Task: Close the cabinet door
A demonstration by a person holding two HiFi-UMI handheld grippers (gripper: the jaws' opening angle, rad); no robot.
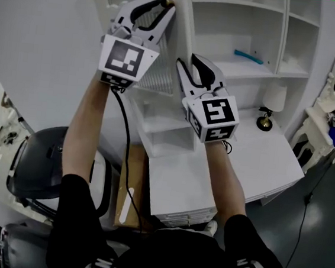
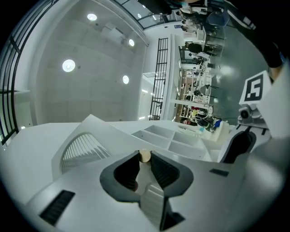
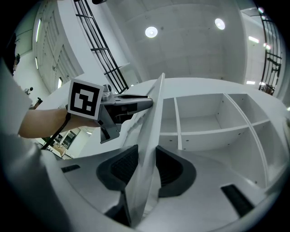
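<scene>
Your left gripper (image 1: 164, 5), up at 11 o'clock in the head view, is clenched on the small cream knob (image 2: 144, 156) of the cabinet door (image 1: 156, 79). Your right gripper (image 1: 193, 62), just below it toward 5 o'clock, is clamped on the door's free edge, with the panel (image 3: 152, 118) running between its jaws. The louvred door stands open, swung out from the white cabinet (image 1: 244, 25), whose bare shelves show at 1 o'clock above the tabletop (image 1: 271, 162).
</scene>
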